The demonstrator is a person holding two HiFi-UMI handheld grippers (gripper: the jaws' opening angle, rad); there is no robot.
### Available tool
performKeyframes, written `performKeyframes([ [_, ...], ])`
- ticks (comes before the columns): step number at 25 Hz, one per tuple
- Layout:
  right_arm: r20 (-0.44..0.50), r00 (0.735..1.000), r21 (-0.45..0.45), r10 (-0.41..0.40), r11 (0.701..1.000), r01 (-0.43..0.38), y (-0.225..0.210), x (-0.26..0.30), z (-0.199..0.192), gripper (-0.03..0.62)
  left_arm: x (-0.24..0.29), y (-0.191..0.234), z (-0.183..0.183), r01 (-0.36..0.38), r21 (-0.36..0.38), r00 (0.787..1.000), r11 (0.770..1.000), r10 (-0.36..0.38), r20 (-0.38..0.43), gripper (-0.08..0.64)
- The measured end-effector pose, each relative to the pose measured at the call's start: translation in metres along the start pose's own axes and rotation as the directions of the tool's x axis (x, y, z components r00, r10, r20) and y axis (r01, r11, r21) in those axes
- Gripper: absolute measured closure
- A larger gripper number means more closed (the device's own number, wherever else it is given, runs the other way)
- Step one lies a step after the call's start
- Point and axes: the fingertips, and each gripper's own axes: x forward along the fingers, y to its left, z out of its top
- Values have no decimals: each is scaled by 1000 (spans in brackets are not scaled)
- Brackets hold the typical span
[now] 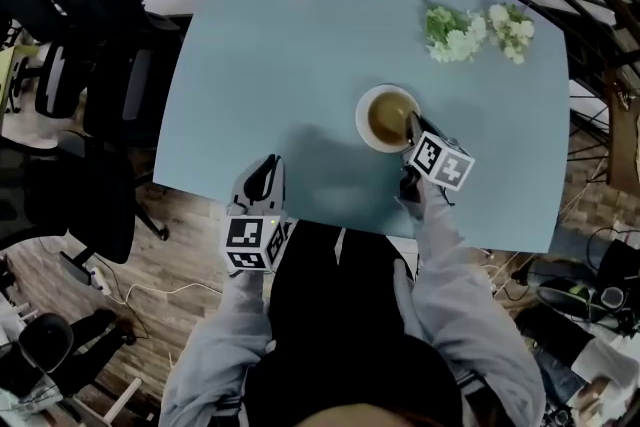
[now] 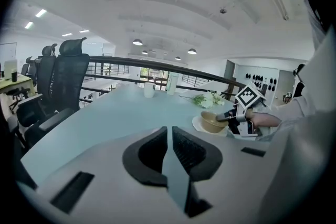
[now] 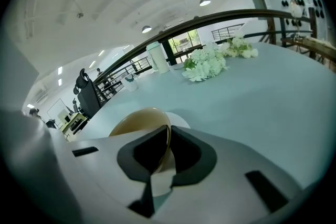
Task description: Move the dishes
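The right gripper [image 1: 411, 125] has its fingers clamped on the 4 o'clock rim of the tan bowl [image 1: 386, 115]. The bowl sits on a white plate [image 1: 361, 118], at 3 o'clock from the centre of the worktop [image 1: 270, 65]. The left gripper [image 1: 266, 170], fingers closed and empty, is over the worktop's 6 o'clock edge.

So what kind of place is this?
Likely an open-plan office, perhaps an upper level: office chairs, a desk, a railing round the floor, and ceiling lights.

The bowl [image 1: 390, 115] is tan, the plate [image 1: 362, 125] white, the table [image 1: 260, 65] pale blue, the flowers [image 1: 455, 35] white.
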Motion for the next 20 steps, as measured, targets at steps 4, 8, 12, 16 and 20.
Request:
performKeyframes([
  [4,4,1000,2,-7,1000,7,0,0,0,560,2,-1,0,12,8,1000,1000,-12,-4,517],
  [8,12,999,11,35,999,-35,4,2,-1,509,3,-1,1,29,19,1000,999,-29,-9,517],
  [12,59,996,22,64,998,-66,6,-8,7,338,6,-4,4,63,35,998,997,-63,-5,517],
  [16,131,990,31,57,998,-61,7,-30,23,284,10,-8,14,104,63,994,993,-105,8,517],
  [20,220,974,45,61,996,-72,8,-62,36,282,19,-16,24,164,94,986,982,-167,27,517],
])
